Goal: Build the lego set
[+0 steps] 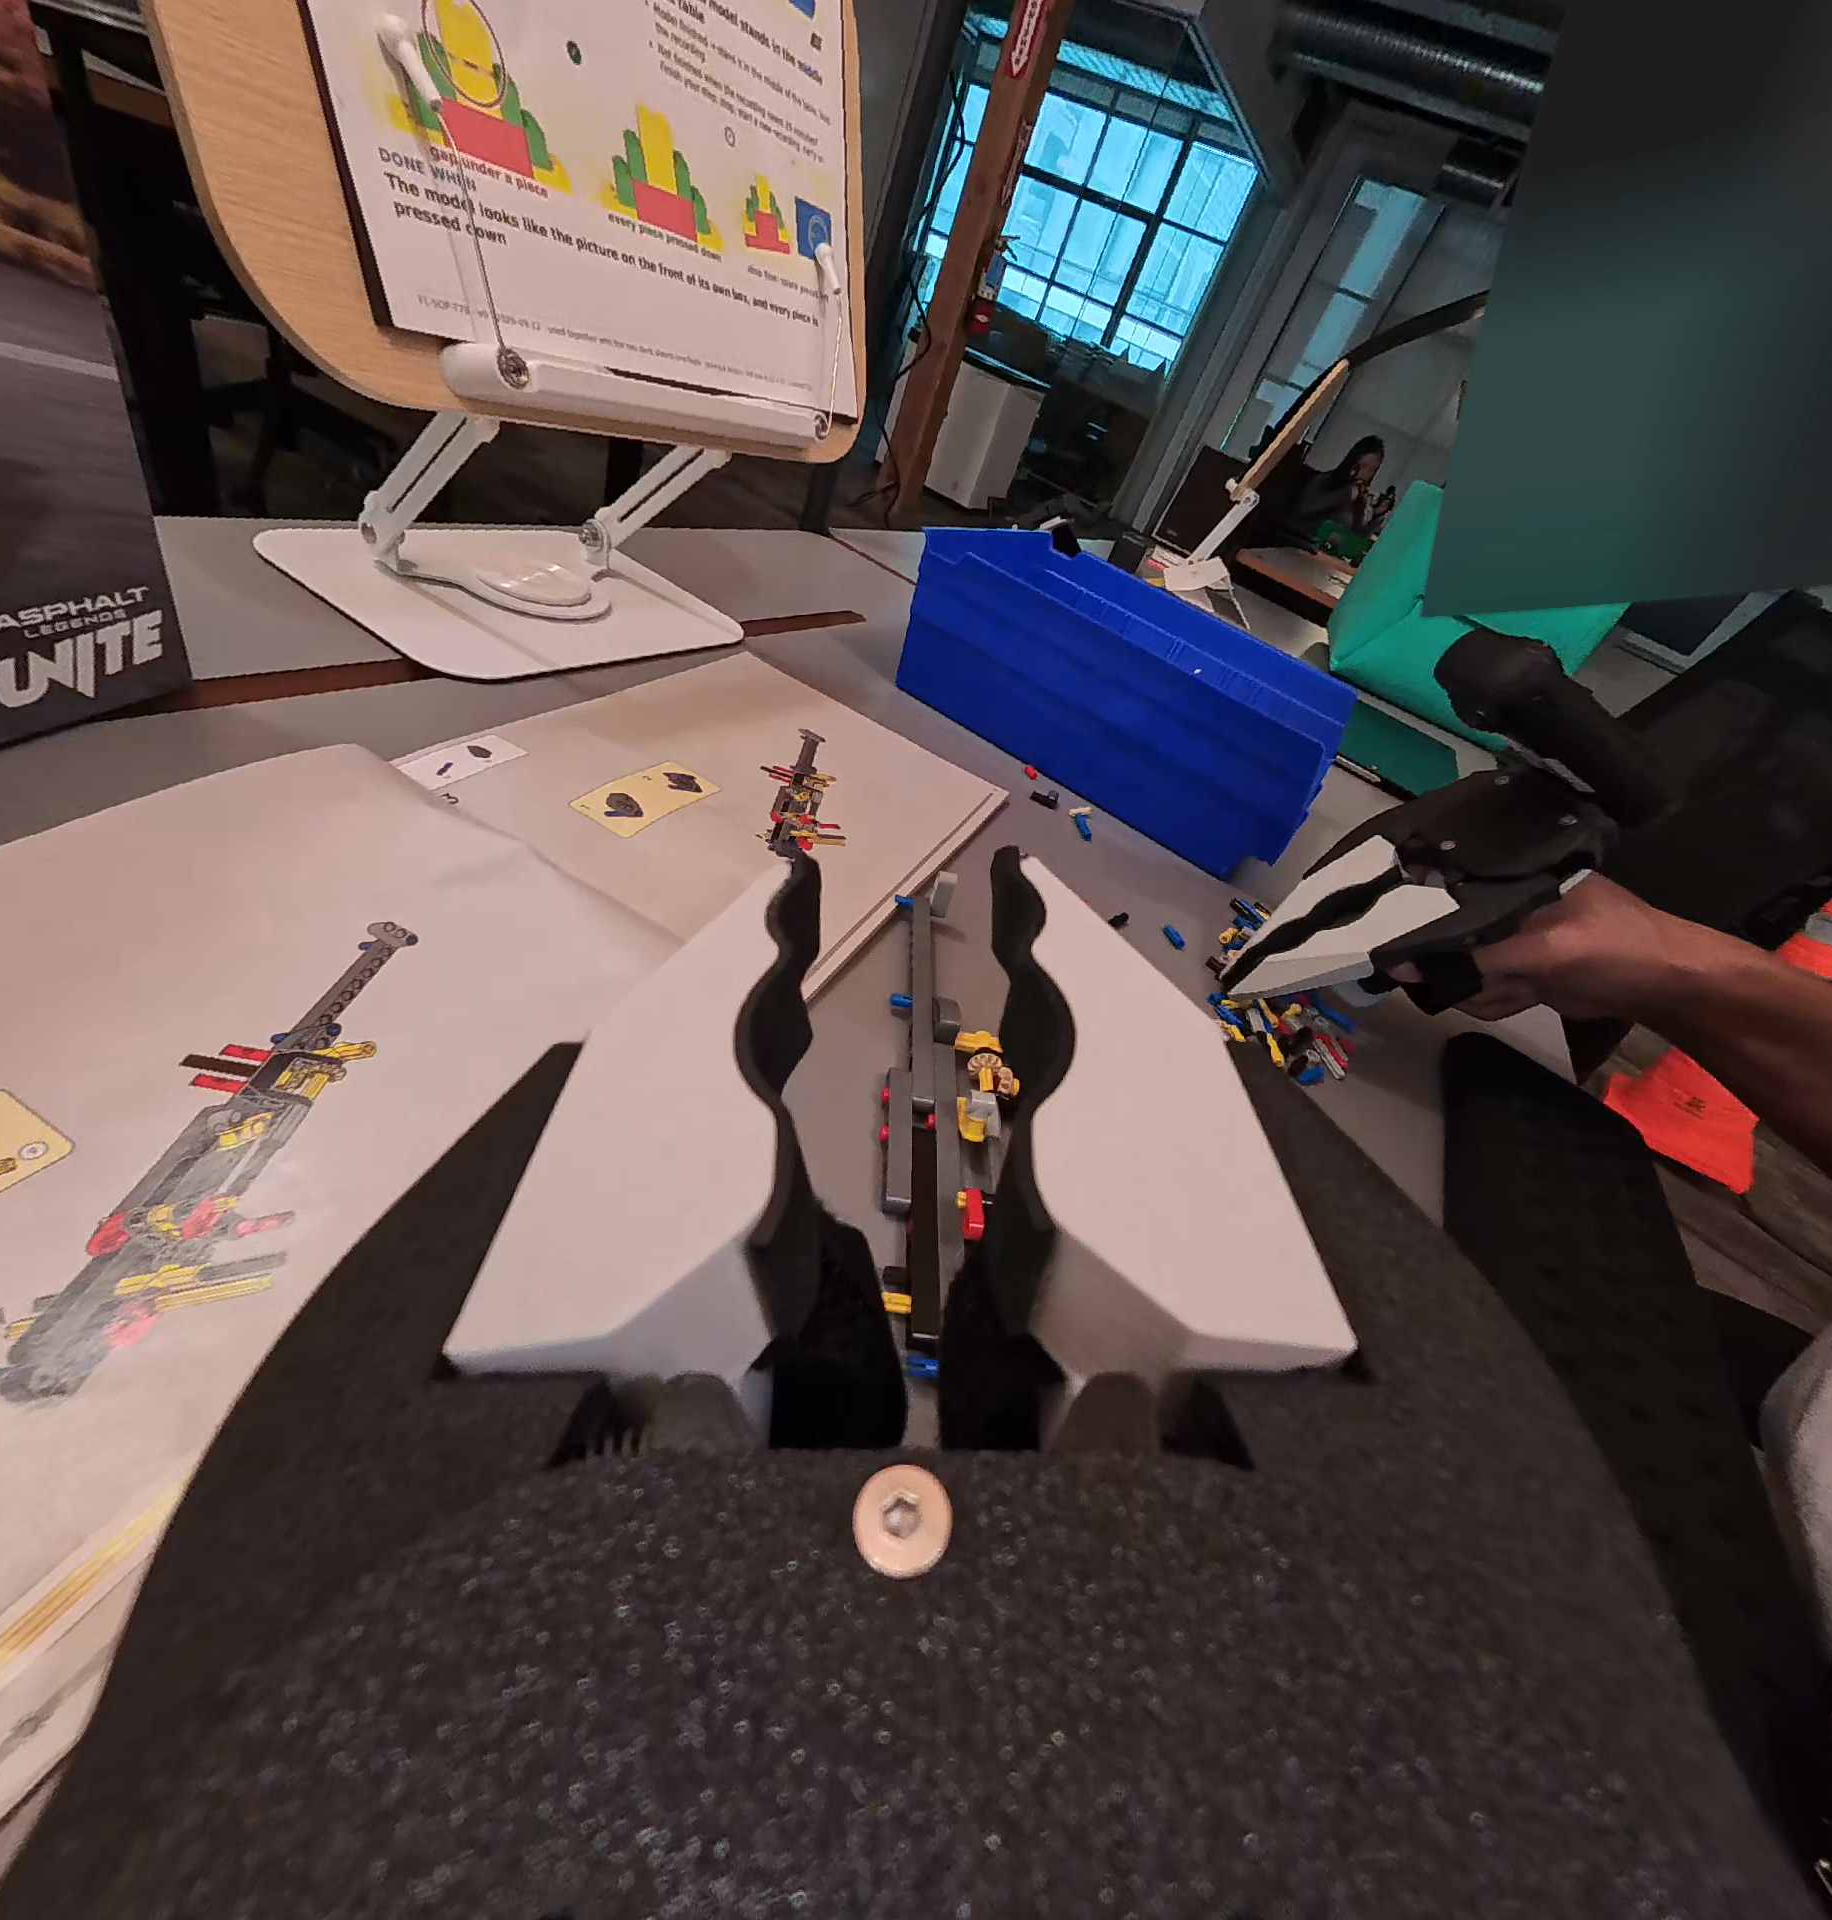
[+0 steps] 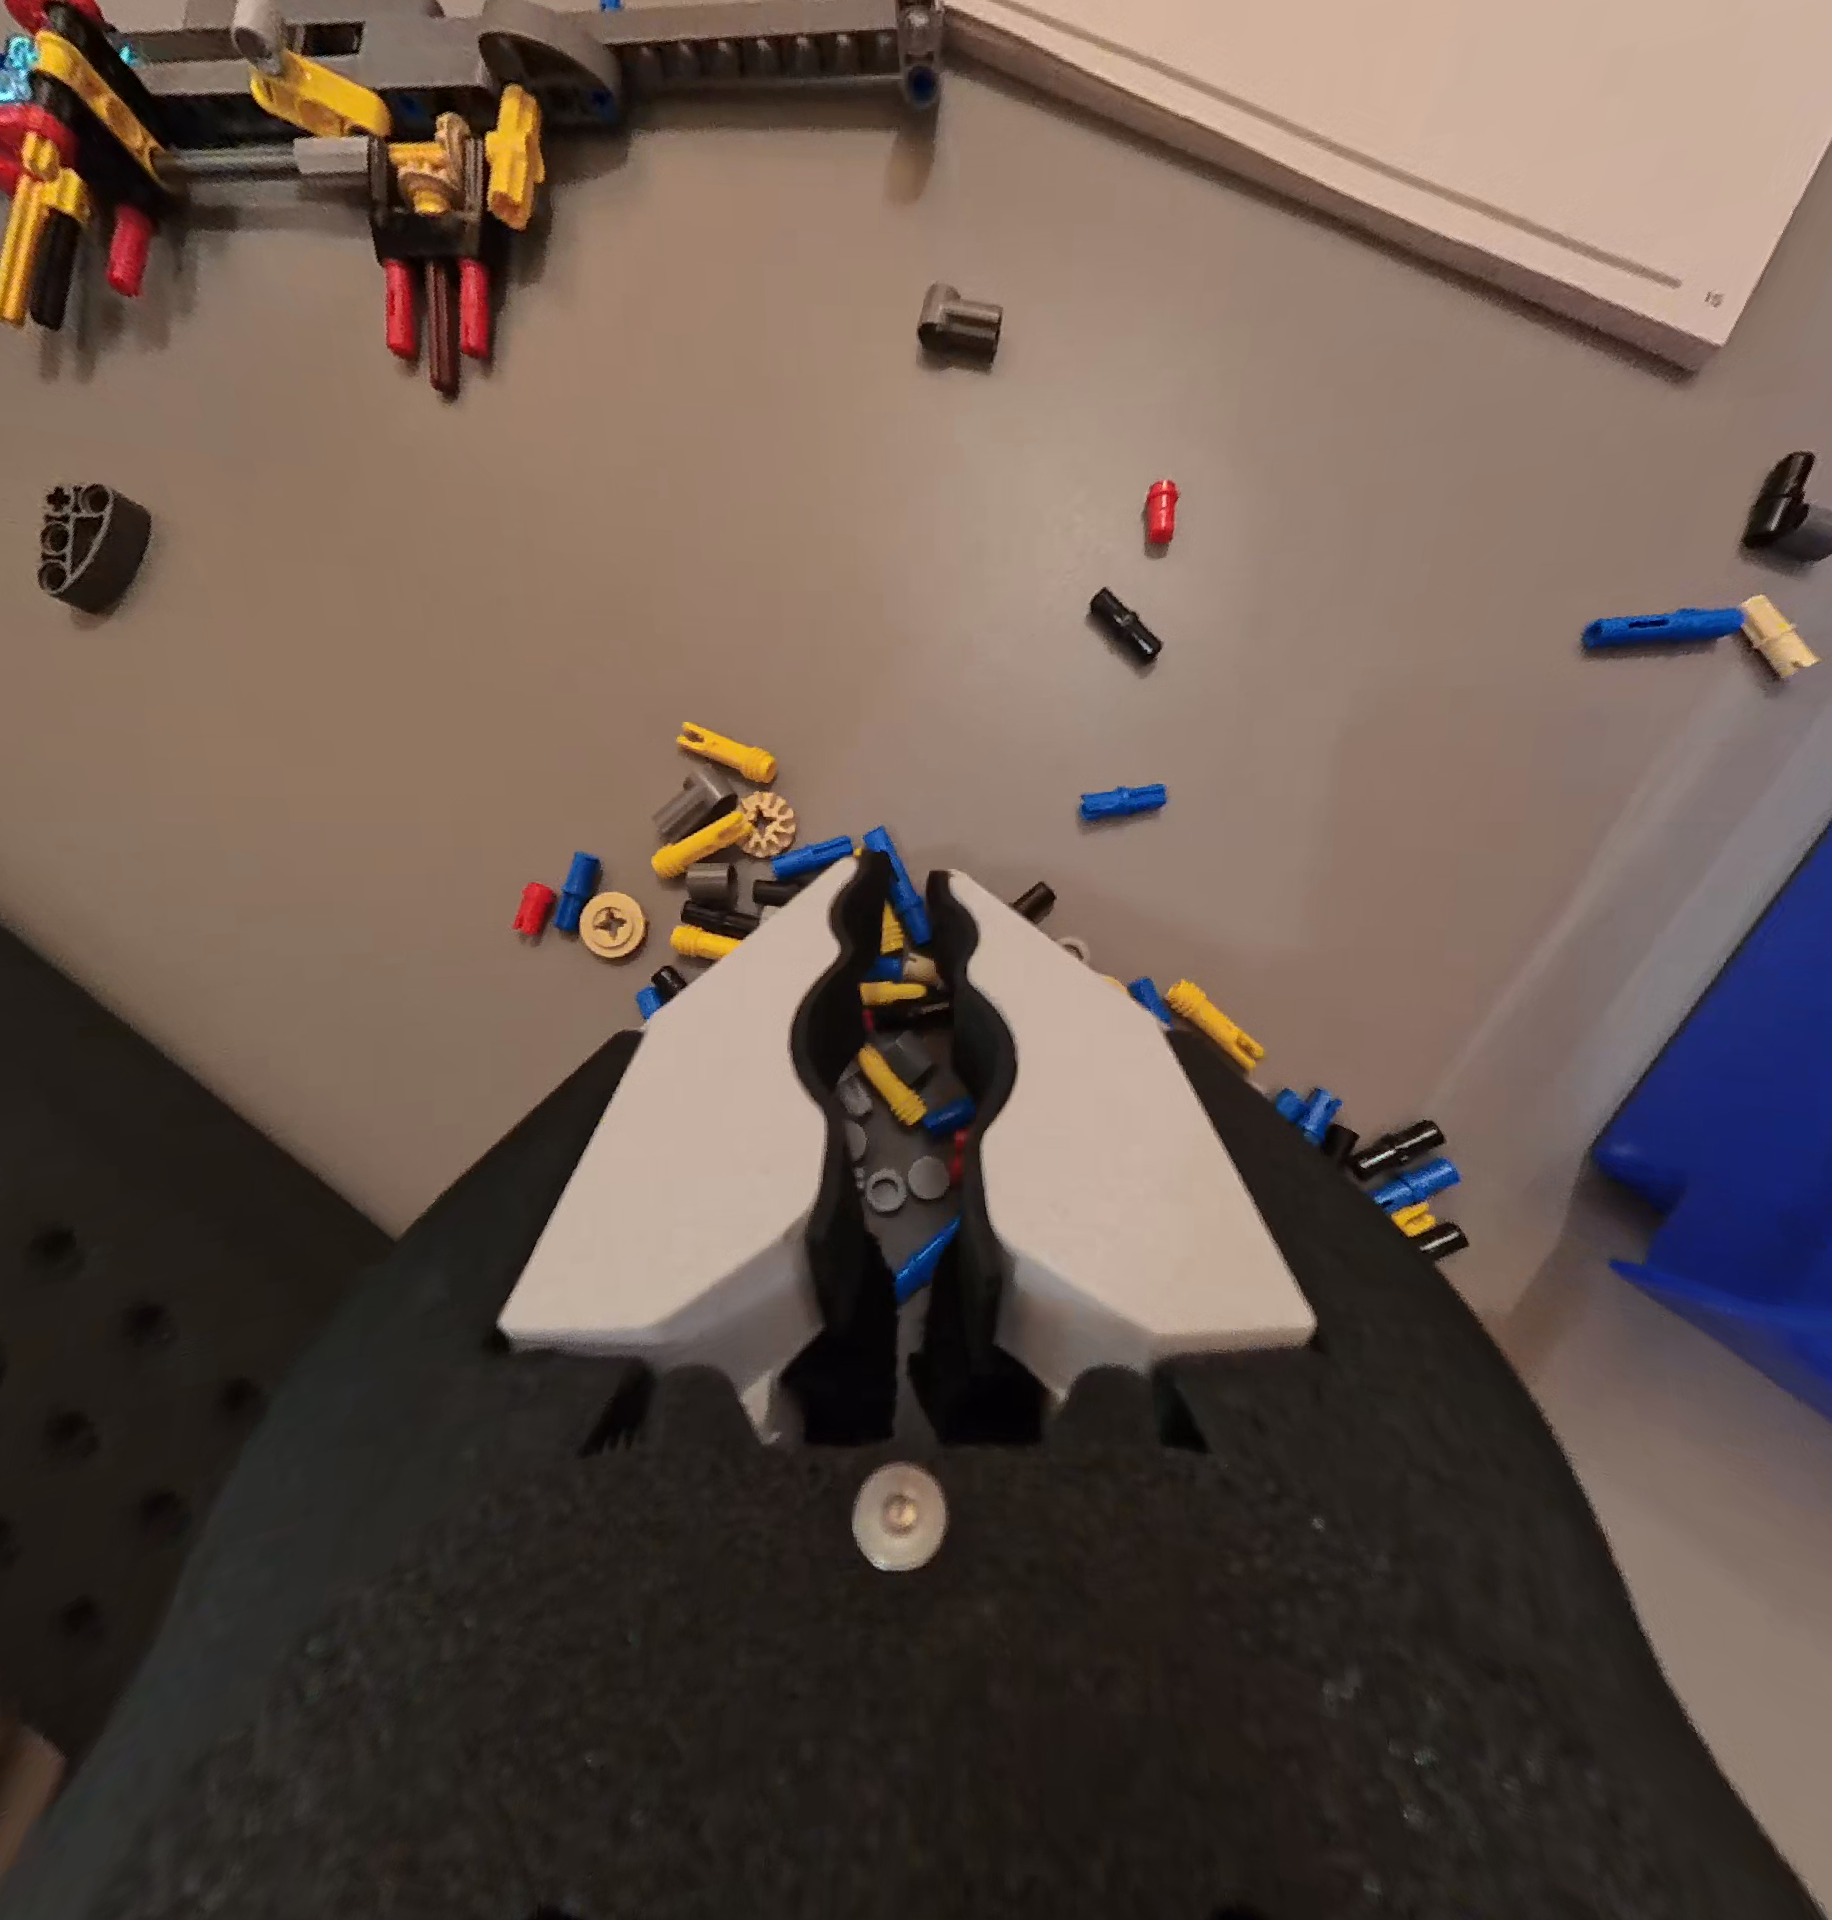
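Observation:
A long grey lego assembly (image 1: 922,1091) with yellow, red and blue pins lies on the grey table; it also shows at the top of the right wrist view (image 2: 746,47). My left gripper (image 1: 904,873) is open, low over the table, with the assembly lying between its fingers. My right gripper (image 2: 907,881) is down in a pile of small pins (image 2: 725,852), its tips closed narrowly on a blue pin (image 2: 899,883). The right gripper also shows at the right of the left wrist view (image 1: 1234,977), held by a hand.
The open instruction booklet (image 1: 268,1039) lies left of the assembly. A blue bin (image 1: 1099,686) stands at the back right. A sheet on a white stand (image 1: 538,208) and the set's box (image 1: 50,520) stand behind. Loose parts (image 2: 1125,623) are scattered about. My hands' fingertips stand some 30 centimetres from each other.

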A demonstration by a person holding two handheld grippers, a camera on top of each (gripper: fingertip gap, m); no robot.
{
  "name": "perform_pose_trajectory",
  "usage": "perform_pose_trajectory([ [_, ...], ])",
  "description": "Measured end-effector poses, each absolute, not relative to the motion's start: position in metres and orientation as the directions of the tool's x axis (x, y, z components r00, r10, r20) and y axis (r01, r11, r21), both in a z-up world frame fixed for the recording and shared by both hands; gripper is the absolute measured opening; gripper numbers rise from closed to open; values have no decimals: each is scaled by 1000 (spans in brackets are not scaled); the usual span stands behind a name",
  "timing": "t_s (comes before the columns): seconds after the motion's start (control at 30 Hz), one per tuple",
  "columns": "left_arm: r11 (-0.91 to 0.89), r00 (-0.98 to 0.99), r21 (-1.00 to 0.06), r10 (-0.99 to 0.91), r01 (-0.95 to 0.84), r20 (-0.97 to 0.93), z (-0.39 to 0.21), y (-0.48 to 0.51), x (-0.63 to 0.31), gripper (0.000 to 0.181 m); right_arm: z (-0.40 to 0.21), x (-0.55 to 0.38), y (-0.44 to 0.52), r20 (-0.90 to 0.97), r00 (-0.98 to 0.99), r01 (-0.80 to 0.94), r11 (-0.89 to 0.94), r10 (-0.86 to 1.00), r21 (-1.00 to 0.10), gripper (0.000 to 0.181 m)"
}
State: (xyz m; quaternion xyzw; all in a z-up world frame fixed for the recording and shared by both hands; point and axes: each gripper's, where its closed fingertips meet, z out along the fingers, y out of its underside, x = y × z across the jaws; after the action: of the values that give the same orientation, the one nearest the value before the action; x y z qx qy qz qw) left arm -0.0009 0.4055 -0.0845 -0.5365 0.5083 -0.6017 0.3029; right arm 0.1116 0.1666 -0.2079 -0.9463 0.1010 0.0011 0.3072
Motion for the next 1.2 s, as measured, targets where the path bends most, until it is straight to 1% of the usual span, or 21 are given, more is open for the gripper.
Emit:
perform_pose_trajectory([
  [0.3,-286,-250,-938,-910,-197,330,-87,401,0,31,-210,107,168,-141,976,-219,-787,-168,-576,6],
  [0.33,-282,-251,-939,-911,-196,326,-86,400,0,31,-211,108,168,-141,975,-224,-786,-174,-577,3],
  [0.43,-273,-253,-940,-913,-203,320,-88,398,0,31,-211,108,168,-142,976,-219,-788,-167,-576,2],
  [0.5,-268,-250,-944,-917,-193,312,-86,399,0,30,-209,112,169,-101,980,-199,-790,-173,-579,2],
  [0.57,-271,-252,-943,-915,-193,314,-86,398,-1,30,-196,107,178,-86,985,-170,-762,-150,-625,1],
  [0.63,-268,-244,-945,-919,-189,309,-86,400,-1,30,-176,83,198,-124,990,-139,-711,-73,-690,1],
  [0.67,-262,-240,-947,-922,-187,303,-86,400,-1,29,-170,65,209,-152,988,-128,-699,-28,-703,1],
  [0.73,-246,-229,-949,-930,-200,289,-88,400,0,29,-173,26,225,-180,982,-81,-719,62,-690,2],
  [0.8,-222,-218,-951,-938,-213,268,-92,399,0,29,-185,-1,236,-150,981,-13,-740,119,-672,2],
  [0.87,-206,-210,-953,-945,-222,253,-94,399,-1,29,-196,-10,240,-111,986,25,-763,126,-646,2],
  [1.0,-192,-199,-950,-949,-245,243,-99,397,-1,28,-203,-25,239,-138,979,28,-772,150,-635,2],
  [1.2,-195,-213,-948,-944,-251,251,-99,393,0,28,-211,-21,239,-59,990,67,-791,129,-608,3],
])
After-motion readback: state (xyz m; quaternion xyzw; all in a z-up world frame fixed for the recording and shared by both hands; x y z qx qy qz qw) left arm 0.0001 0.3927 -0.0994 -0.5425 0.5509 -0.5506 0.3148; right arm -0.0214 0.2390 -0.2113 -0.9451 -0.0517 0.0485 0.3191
